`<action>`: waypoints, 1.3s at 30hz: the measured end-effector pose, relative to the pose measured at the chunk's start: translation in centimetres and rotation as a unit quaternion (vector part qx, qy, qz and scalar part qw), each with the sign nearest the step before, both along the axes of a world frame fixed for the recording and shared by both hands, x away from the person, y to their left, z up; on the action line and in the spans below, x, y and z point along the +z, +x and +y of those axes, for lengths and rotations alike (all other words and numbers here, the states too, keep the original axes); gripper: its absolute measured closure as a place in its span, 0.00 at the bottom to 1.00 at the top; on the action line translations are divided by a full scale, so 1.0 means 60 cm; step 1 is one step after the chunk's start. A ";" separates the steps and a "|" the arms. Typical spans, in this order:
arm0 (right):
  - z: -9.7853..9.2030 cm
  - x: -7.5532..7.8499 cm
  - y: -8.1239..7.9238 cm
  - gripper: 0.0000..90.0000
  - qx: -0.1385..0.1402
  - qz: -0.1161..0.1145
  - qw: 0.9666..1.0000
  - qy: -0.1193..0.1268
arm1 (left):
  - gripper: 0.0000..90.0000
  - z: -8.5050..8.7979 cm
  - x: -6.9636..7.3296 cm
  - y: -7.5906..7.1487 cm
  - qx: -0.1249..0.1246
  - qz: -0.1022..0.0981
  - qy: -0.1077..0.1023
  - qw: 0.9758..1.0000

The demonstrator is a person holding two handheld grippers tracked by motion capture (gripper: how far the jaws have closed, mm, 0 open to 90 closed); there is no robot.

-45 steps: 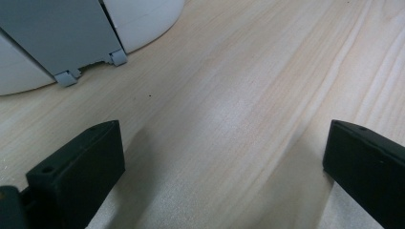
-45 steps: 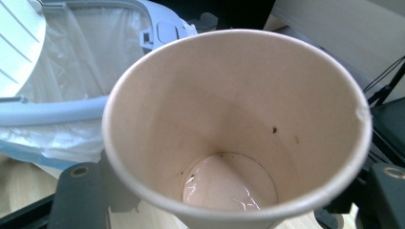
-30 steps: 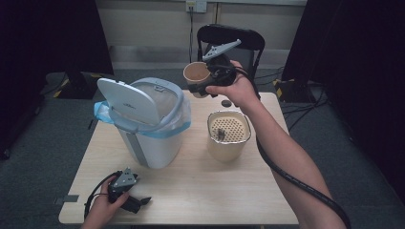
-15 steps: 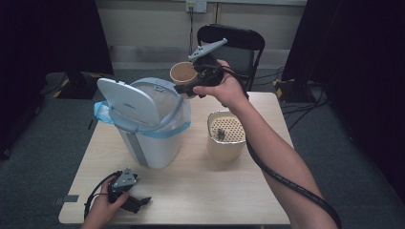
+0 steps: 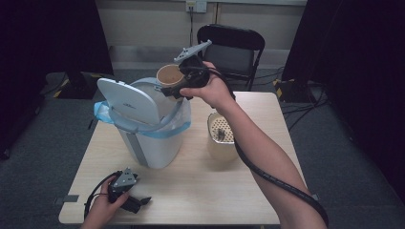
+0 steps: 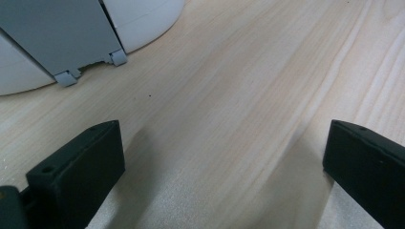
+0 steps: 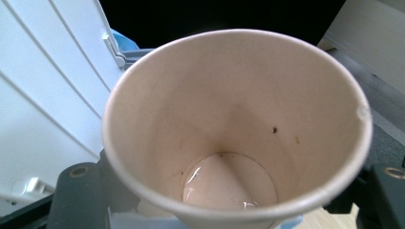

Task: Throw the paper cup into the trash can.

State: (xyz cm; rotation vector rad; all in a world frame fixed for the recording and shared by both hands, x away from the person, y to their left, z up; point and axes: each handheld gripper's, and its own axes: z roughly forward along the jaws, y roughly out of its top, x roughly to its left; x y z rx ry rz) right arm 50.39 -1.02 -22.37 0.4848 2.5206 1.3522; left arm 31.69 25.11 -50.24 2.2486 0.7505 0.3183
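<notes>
My right gripper (image 5: 174, 87) is shut on a tan paper cup (image 5: 169, 75), held tilted over the open mouth of a white bin (image 5: 153, 138). In the right gripper view the cup (image 7: 236, 129) shows a thin film of liquid and a few dark specks inside, with a black jaw on either side of it. The bin's lid (image 5: 129, 100) stands up and a blue bag (image 5: 179, 121) lines its rim. At the table's front left, my left gripper (image 5: 138, 202) rests open; nothing lies between its jaws (image 6: 222, 162) but bare wood, and the bin's base (image 6: 143, 19) is just ahead.
A beige tub with a perforated insert (image 5: 222, 138) stands to the right of the bin on the light wooden table (image 5: 215, 191). A black folding chair (image 5: 231, 45) sits behind the table. The right gripper's cable trails along the forearm.
My right gripper has carried the cup leftward, from above the beige tub to over the bin's opening. The left gripper has stayed where it was.
</notes>
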 end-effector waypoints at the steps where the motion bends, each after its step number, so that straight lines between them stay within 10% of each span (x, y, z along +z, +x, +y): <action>1: 0.006 -0.003 0.002 0.29 0.002 0.003 1.000 0.002 | 0.00 0.000 0.000 0.000 0.000 0.000 0.000 1.000; 39: 0.055 -0.030 0.020 0.28 0.021 0.029 0.999 0.021 | 0.00 0.000 0.000 0.000 0.001 0.000 0.001 1.000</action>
